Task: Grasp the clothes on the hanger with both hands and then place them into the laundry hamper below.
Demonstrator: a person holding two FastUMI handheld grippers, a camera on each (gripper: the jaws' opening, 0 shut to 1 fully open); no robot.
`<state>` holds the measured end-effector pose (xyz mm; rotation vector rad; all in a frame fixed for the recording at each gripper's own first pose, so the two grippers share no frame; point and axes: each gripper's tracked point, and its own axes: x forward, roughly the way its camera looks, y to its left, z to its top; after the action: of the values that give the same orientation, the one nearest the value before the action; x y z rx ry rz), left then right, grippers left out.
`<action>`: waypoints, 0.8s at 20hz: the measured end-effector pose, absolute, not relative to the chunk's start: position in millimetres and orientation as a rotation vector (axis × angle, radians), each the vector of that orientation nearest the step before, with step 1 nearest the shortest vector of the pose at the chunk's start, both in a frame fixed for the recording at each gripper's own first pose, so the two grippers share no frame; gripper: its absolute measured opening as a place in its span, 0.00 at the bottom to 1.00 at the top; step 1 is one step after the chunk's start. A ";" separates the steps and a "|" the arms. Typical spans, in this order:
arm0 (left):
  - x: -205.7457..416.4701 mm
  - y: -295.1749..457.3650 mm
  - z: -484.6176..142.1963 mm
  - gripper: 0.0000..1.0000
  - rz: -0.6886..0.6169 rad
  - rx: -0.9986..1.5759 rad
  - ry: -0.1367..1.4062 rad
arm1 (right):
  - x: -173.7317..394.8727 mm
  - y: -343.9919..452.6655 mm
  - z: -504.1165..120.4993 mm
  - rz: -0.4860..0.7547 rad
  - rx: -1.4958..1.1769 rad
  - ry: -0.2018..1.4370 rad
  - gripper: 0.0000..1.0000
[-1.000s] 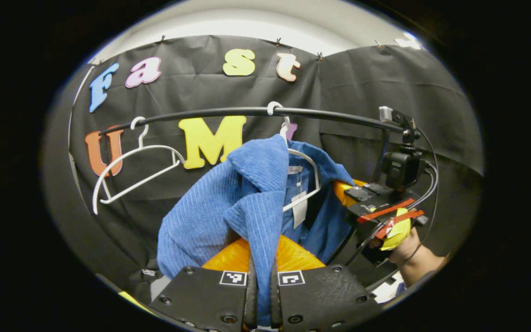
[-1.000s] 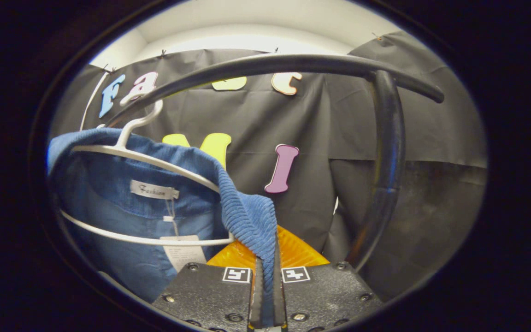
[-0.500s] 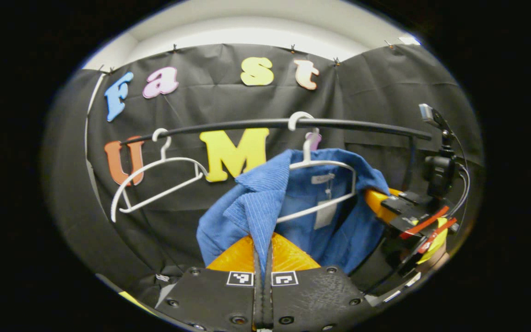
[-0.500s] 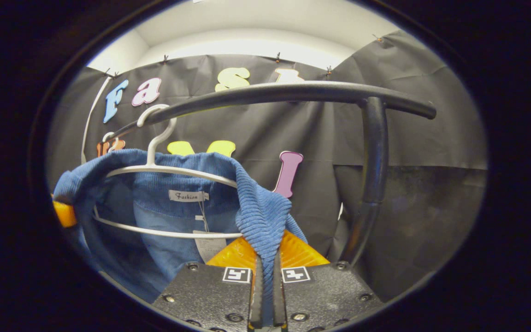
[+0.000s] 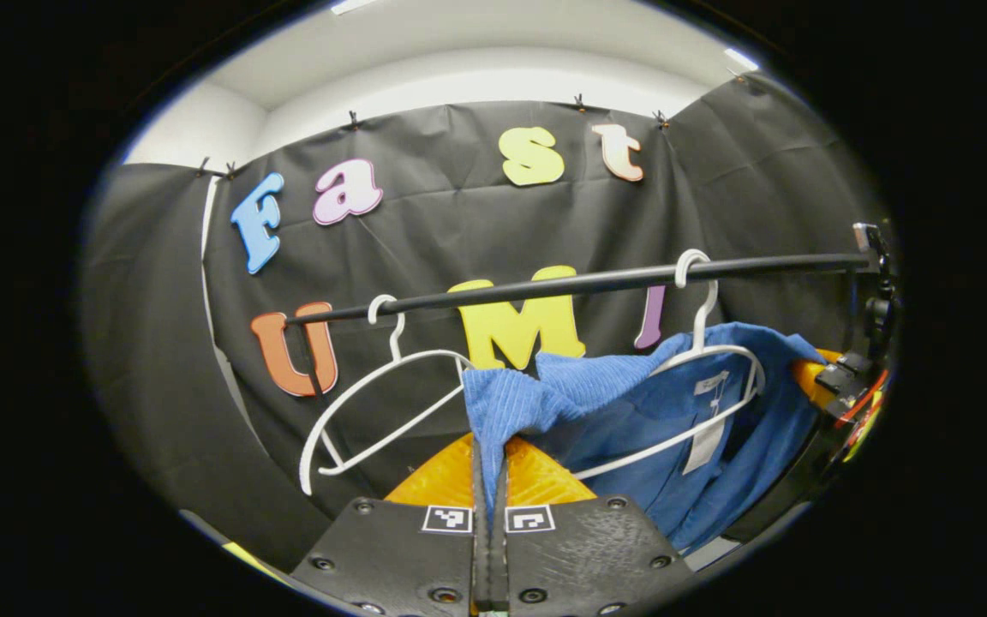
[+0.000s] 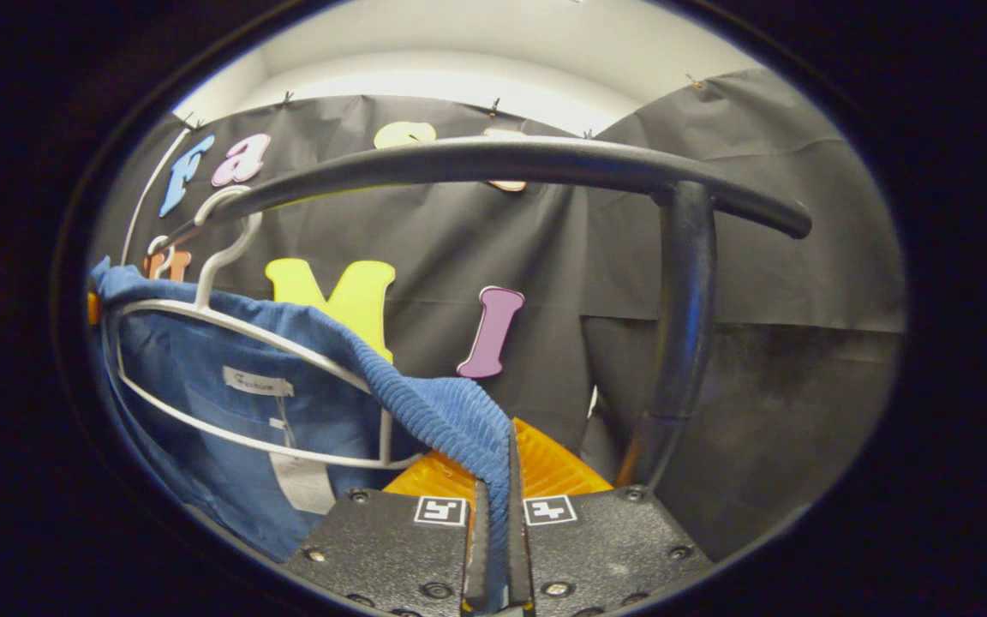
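We have the blue shirt (image 5: pixel 673 403) stretched sideways between our two tongs, its long axis running along the rail (image 5: pixel 579 280) while it is draped on the white hanger (image 5: pixel 716 351). The left tongs (image 5: pixel 488 531) are closed on a fold of the left shoulder; the right tongs (image 6: pixel 493 531) are closed on the ribbed right shoulder (image 6: pixel 433 411). From each, the shirt lies forward and inward, toward the other hand. An empty hanger (image 5: pixel 373 403) hangs farther left. We judge the next move must slip both shoulders off the hanger ends, then lower it to the hamper.
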<state>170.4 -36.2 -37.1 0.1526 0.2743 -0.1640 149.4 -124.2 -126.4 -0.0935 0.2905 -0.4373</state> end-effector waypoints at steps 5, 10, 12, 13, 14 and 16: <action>184.7 -25.6 -21.0 0.00 -0.351 0.085 0.347 | 167.6 -117.0 -137.4 -0.434 -0.130 0.285 0.12; 195.9 -16.6 -7.2 0.00 -0.545 -0.021 0.388 | 188.4 -109.8 -154.6 -0.444 -0.124 0.276 0.12; 200.9 -17.7 -7.2 0.05 -0.625 -0.103 0.406 | 195.9 -110.5 -158.5 -0.458 -0.105 0.271 0.12; 203.7 -17.2 -10.1 0.05 -0.652 -0.151 0.430 | 200.6 -110.6 -161.2 -0.465 -0.097 0.268 0.12; 206.7 -14.1 -12.0 0.00 -0.671 -0.202 0.446 | 205.5 -109.6 -165.0 -0.463 -0.095 0.272 0.12; 214.0 -9.5 -16.5 0.00 -0.703 -0.311 0.490 | 213.8 -107.3 -170.3 -0.462 -0.057 0.277 0.12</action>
<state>214.0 -9.5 -16.5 -0.3110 0.4904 -0.7026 213.8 -107.3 -170.3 -0.0567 0.2770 -0.4616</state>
